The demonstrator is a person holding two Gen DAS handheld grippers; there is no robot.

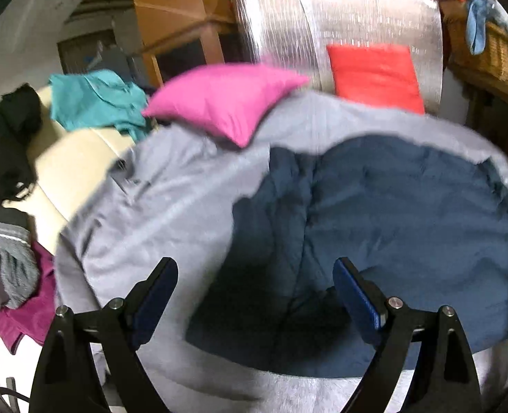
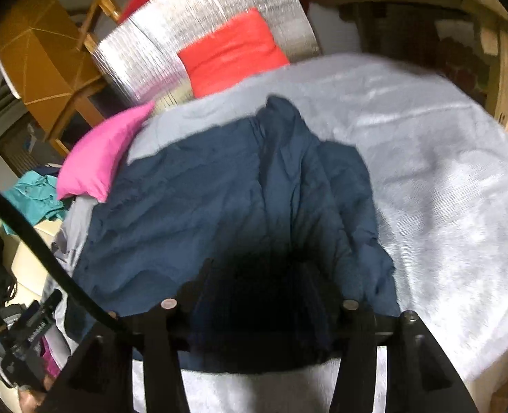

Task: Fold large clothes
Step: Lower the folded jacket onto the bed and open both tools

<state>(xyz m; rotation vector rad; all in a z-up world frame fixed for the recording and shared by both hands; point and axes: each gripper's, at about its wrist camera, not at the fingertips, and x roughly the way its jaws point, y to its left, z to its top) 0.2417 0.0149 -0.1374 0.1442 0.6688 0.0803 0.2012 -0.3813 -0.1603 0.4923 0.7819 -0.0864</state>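
Note:
A large navy blue garment lies crumpled on a grey blanket that covers the bed. My left gripper is open and empty, hovering just above the garment's near left part. In the right wrist view the same garment spreads across the blanket. My right gripper sits low over the garment's near edge; dark cloth fills the space between its fingers, and the fingertips are hidden in shadow.
A pink pillow and a red pillow lie at the head of the bed against a silver foil panel. A teal garment, black clothes and a grey and magenta pile lie at the left. A wicker basket stands at the right.

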